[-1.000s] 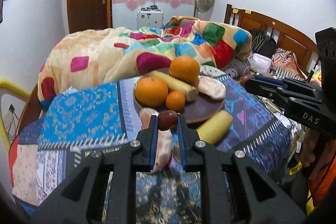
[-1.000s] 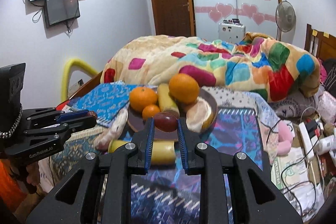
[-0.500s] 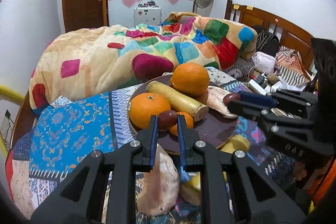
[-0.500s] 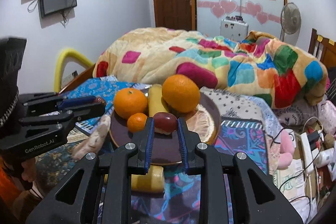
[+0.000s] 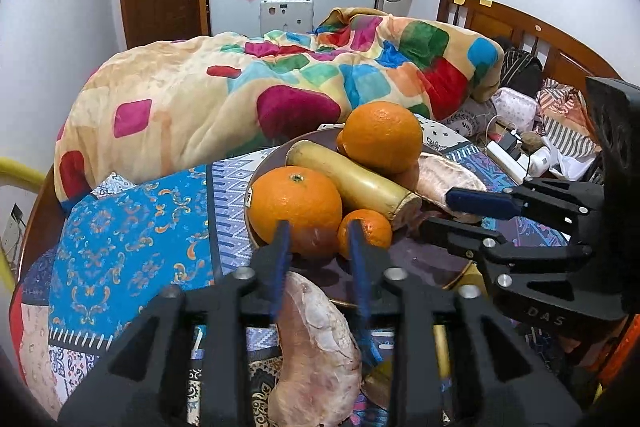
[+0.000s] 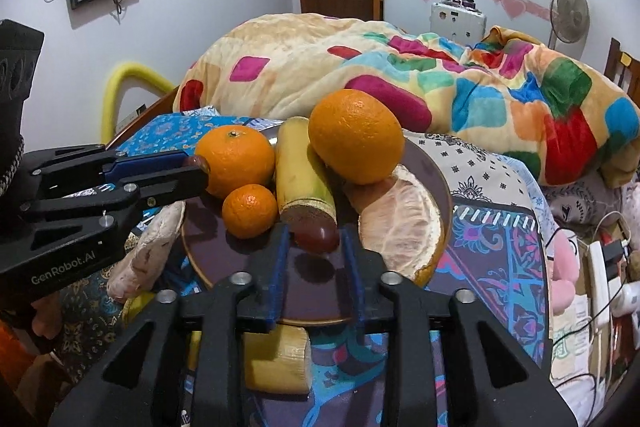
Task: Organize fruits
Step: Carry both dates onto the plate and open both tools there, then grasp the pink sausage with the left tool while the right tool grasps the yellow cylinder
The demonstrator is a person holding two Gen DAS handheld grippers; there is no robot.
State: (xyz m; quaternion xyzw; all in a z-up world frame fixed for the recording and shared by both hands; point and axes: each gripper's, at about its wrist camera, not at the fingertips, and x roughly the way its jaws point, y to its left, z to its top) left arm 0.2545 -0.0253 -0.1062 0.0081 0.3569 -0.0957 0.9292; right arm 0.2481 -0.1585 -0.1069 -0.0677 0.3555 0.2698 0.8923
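A dark round plate [image 6: 434, 171] on the patterned cloth holds two large oranges [image 6: 356, 135] [image 6: 236, 161], a small orange [image 6: 249, 211], a yellow cane piece [image 6: 302, 171] and a peeled pomelo wedge [image 6: 404, 223]. My left gripper [image 5: 318, 239] is open, with a dark red fruit [image 5: 314, 241] lying between its fingers against the large orange [image 5: 296, 201]. My right gripper [image 6: 313, 241] is open, with another dark red fruit [image 6: 318, 235] on the plate between its fingers. Each gripper shows in the other view: the right [image 5: 452, 211], the left [image 6: 192, 167].
A second pomelo wedge [image 5: 320, 347] and a second cane piece [image 6: 280, 359] lie on the cloth in front of the plate. A bright quilt [image 5: 260, 91] is heaped behind. Cables and clutter [image 6: 600, 267] lie to the right.
Both grippers moved forward over the plate, lowered and opened. Each let go of its dark red fruit, which now rests on the plate.
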